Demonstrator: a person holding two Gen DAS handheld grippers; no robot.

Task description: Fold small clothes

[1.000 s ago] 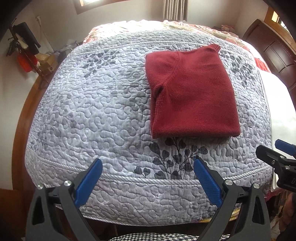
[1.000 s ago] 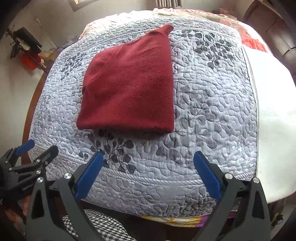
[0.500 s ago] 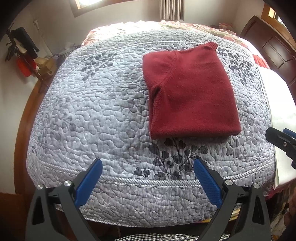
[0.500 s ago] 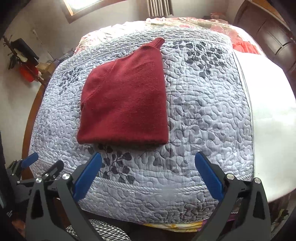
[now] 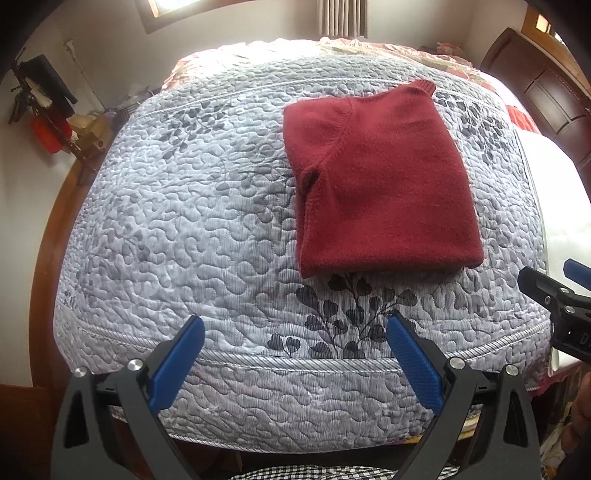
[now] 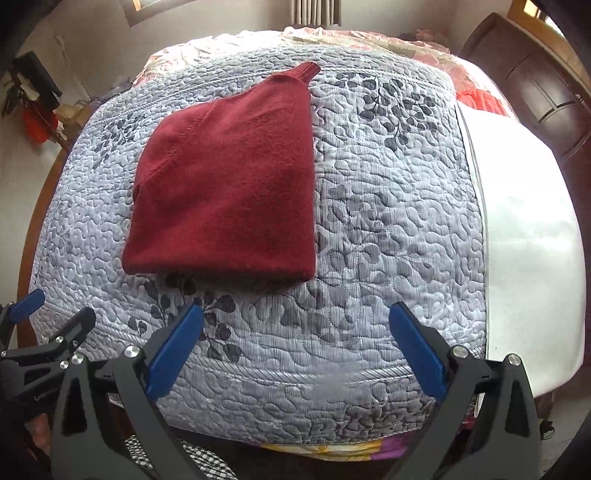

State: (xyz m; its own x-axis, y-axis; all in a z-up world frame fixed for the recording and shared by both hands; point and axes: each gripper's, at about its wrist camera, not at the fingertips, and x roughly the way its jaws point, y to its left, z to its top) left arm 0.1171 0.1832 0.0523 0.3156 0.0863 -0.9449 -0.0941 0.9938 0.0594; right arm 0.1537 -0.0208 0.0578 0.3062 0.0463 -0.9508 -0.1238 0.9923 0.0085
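Lying folded on quilt, sweater, untouched.

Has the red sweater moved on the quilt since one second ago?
No. The red sweater lies folded on the grey quilt, its near hem just above the same dark leaf print; only the cameras shifted.

A home bedroom: a wide bed under a grey quilted bedspread with dark leaf print, a curved brown wooden bed frame, dark wooden panelled furniture, a wood-framed window, a ribbed white radiator.
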